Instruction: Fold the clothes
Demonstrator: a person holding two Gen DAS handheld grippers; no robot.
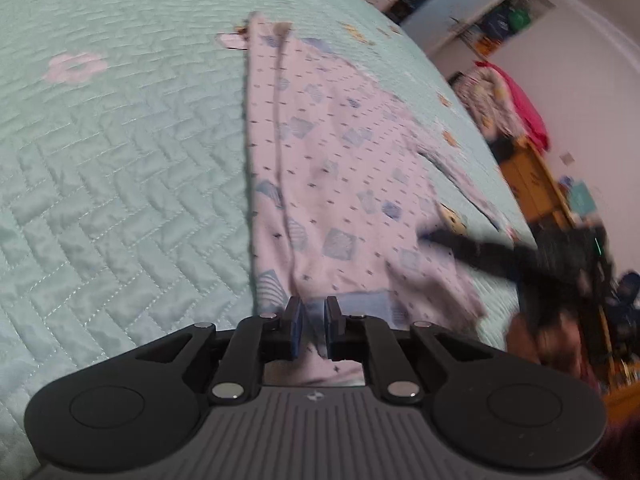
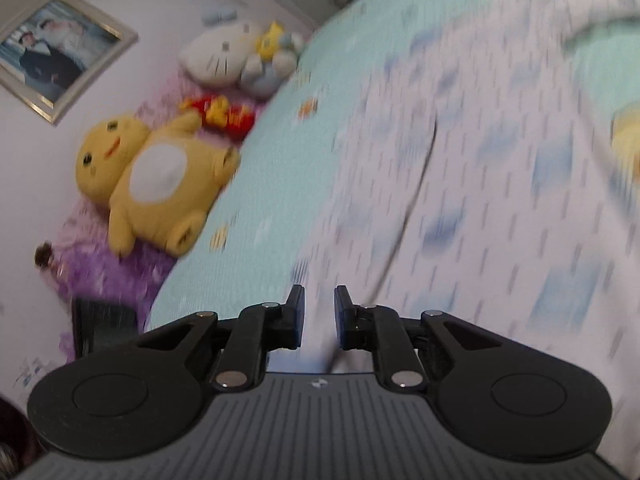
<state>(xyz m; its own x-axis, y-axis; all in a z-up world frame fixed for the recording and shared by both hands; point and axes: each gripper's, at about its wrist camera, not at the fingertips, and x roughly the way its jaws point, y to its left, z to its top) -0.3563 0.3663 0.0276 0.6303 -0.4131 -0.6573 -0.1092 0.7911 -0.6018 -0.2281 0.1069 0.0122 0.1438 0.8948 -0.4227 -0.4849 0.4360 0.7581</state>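
A pale garment (image 1: 328, 152) printed with blue shells and small dots lies spread lengthwise on a mint quilted bedspread (image 1: 120, 160). My left gripper (image 1: 313, 320) is at its near hem, shut on a fold of the cloth that runs between the blue pads. Over the garment's right edge the right gripper (image 1: 436, 238) shows as a dark blurred shape. In the right wrist view the same garment (image 2: 480, 160) fills the right side, blurred. My right gripper (image 2: 319, 316) stands just above it with its jaws parted, and no cloth is pinched between the pads.
A yellow plush toy (image 2: 148, 184), a white cat plush (image 2: 224, 60) and a red cushion (image 2: 224, 114) lie at the bed's head, under a framed picture (image 2: 56, 56). Beyond the bed's right edge stand wooden furniture (image 1: 532, 184) and a pink cloth pile (image 1: 520, 100).
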